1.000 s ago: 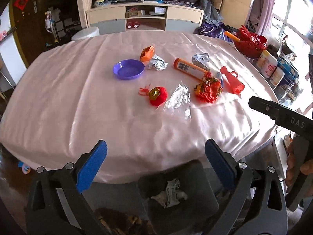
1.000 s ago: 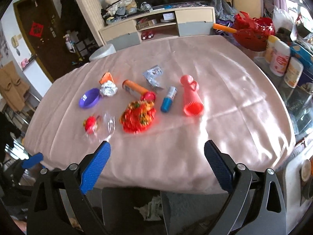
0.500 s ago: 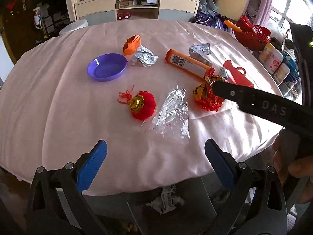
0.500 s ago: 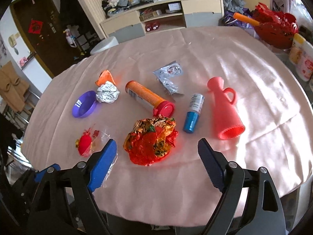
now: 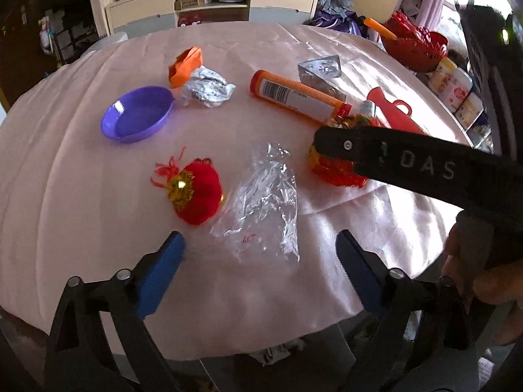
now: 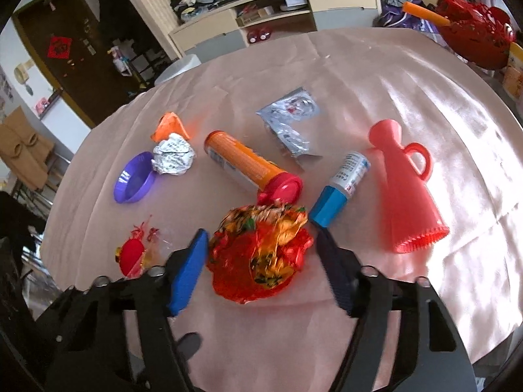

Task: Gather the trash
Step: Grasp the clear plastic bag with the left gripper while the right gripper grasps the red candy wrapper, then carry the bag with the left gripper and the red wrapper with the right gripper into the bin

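Observation:
A crumpled red and gold wrapper [image 6: 260,254] lies on the pink tablecloth, between the open fingers of my right gripper [image 6: 263,272], which straddles it. In the left wrist view the wrapper [image 5: 333,170] is partly hidden behind the right gripper's black finger [image 5: 385,160]. A clear plastic wrapper [image 5: 264,202] lies just ahead of my open, empty left gripper [image 5: 260,271]. A crumpled foil ball [image 6: 173,158], an orange scrap [image 6: 170,125] and a silver blister pack [image 6: 291,121] lie farther back.
On the table: a purple dish [image 5: 137,114], a red lantern ornament [image 5: 196,192], an orange tube with a red cap [image 6: 248,166], a small blue-capped bottle [image 6: 340,189], a red plastic horn [image 6: 405,189]. A dark bin with paper [image 5: 278,356] stands below the table's near edge.
Both grippers have moved forward over the table. The right gripper has closed in around the red and gold wrapper; its fingers are narrower than before. The bin has slid almost out of view.

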